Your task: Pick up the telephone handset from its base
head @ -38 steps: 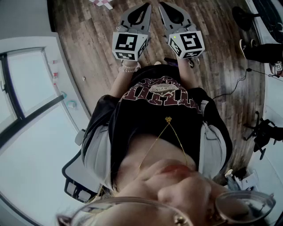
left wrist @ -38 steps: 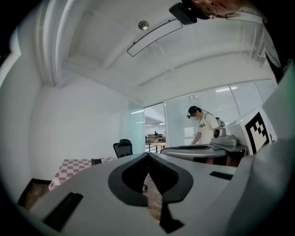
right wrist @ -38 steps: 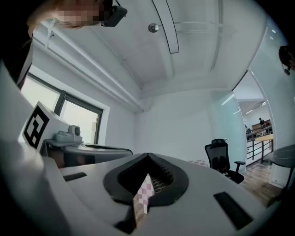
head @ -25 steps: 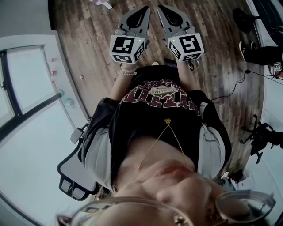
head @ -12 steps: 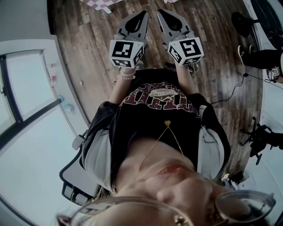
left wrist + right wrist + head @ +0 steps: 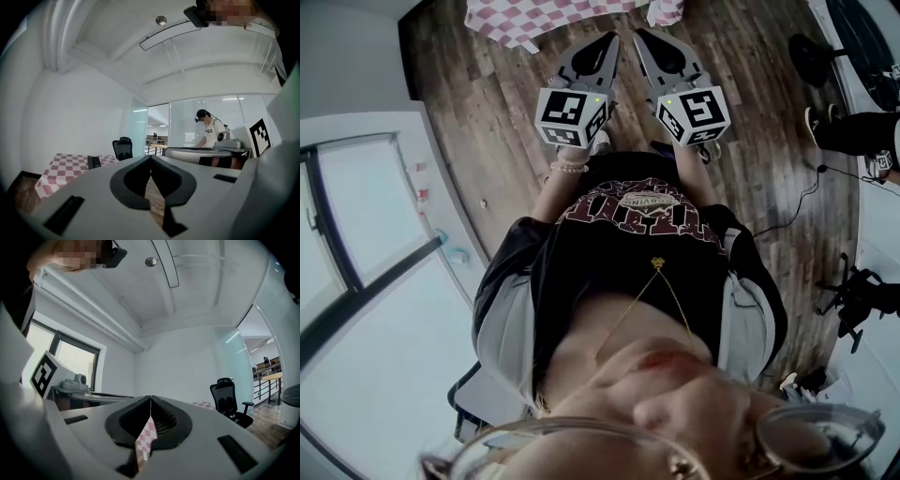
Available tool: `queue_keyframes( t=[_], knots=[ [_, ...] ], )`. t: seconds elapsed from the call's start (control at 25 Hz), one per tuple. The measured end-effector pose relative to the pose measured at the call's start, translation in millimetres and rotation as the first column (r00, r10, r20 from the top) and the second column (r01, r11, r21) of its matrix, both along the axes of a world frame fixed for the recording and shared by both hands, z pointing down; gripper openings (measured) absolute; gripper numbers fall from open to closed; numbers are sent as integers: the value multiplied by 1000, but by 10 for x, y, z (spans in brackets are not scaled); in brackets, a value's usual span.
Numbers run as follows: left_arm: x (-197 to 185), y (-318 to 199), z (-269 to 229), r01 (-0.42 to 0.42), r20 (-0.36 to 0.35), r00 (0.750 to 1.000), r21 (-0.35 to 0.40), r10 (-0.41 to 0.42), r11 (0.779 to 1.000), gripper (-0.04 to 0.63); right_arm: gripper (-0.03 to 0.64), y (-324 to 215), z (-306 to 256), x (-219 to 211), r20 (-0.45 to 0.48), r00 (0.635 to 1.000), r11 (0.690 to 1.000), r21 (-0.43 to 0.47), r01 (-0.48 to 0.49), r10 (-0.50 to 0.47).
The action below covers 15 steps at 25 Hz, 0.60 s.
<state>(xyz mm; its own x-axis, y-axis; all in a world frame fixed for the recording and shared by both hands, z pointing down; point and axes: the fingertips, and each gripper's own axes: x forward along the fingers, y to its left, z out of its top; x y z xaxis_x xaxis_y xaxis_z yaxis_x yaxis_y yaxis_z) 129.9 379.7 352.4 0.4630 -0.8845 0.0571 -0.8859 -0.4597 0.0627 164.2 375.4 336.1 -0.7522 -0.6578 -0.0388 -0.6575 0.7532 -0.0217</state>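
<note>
The bench under a pink-and-white checked cloth [image 6: 546, 17] has come further into the top of the head view than a moment ago, ahead of the two grippers. The left gripper [image 6: 612, 39] and the right gripper [image 6: 639, 36] both point level towards it, each with its jaws clenched tip to tip on nothing. One small black boxy object [image 6: 93, 162] stands on the cloth, well apart from both grippers. It is too small to tell whether it is the telephone, or which way a handset lies.

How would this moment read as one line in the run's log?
left gripper: shut, empty | right gripper: shut, empty | both: level, side by side | ahead: checkered table | pickup: not yet done
</note>
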Motion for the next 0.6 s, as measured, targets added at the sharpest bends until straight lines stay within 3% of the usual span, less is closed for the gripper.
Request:
queue_keyframes(
  t=[0.6],
  knots=[
    [-659, -492, 154, -37, -28, 999, -49, 36, 998, 9, 20, -548, 101, -699, -6, 999, 998, -42, -39, 39]
  ],
)
